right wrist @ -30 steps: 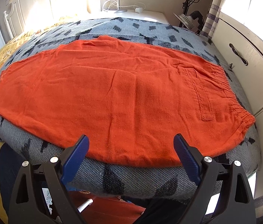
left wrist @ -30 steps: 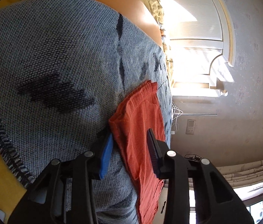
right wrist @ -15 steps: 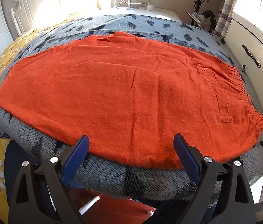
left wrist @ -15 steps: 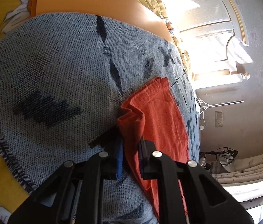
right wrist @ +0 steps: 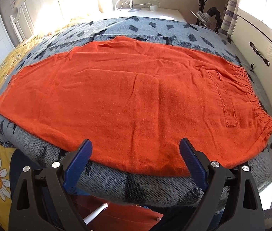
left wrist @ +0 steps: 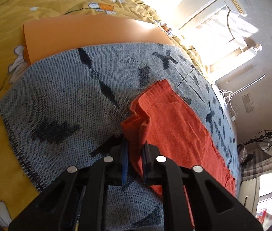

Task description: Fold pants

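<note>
In the left wrist view, we see the left gripper point(left wrist: 135, 154) at lower centre, its jaws narrowed onto the hem corner of the orange pants point(left wrist: 174, 127), which extend toward the right over the grey blanket point(left wrist: 64, 100).

In the right wrist view, the right gripper point(right wrist: 136, 159) sits at the bottom, jaws wide and holding nothing. The pants lie flat across mid-frame, waistband at right.

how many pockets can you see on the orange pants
1: a long stitched patch pocket on the orange woven pants, beside the gathered elastic waistband at the right end. Others may be hidden underneath.
</note>
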Tool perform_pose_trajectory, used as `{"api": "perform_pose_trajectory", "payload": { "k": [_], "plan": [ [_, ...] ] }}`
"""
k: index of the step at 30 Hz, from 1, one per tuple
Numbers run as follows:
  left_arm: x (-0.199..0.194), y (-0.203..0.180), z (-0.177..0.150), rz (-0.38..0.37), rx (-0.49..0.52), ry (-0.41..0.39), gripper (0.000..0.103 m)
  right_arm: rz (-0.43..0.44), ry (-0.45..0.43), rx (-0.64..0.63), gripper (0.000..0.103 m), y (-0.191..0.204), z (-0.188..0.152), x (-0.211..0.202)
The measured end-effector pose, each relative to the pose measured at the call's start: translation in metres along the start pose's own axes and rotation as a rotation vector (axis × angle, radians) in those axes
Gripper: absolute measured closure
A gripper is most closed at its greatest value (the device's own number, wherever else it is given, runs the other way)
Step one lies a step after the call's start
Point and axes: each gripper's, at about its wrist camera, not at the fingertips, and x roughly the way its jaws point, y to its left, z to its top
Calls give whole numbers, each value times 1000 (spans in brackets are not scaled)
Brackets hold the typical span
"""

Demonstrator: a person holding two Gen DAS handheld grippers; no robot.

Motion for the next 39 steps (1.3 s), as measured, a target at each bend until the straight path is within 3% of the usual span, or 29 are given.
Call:
{"api": "perform_pose_trajectory", "payload": {
  "k": [6,11,14,17,19,21,26,32,39],
  "plan": [
    [-39,-127,-32,171,506,-183,92,41,-9,66,15,-21,8,-8],
    [-49,-235,-121,189,955,-314,92,129,-3,130,15,-37,19,-9],
    [-39,-266,-199,161,1188,-342,92,175,-1,168,15,-44,25,-10],
    [-13,-271,-276,108,1391,-288,92,219,11,182,15,-44,31,-6],
    [6,-266,-310,90,1488,-239,92,276,38,202,15,-43,35,-1],
    [13,-261,-323,86,1510,-251,92,334,67,231,15,-42,40,5],
    [10,-254,-298,8,1379,-222,92,423,116,267,15,-27,66,17],
    [-12,-253,-261,-109,1196,-196,92,506,220,199,18,31,109,48],
    [-24,-252,-247,-155,1149,-208,92,583,381,191,23,97,133,99]
  ]
}}
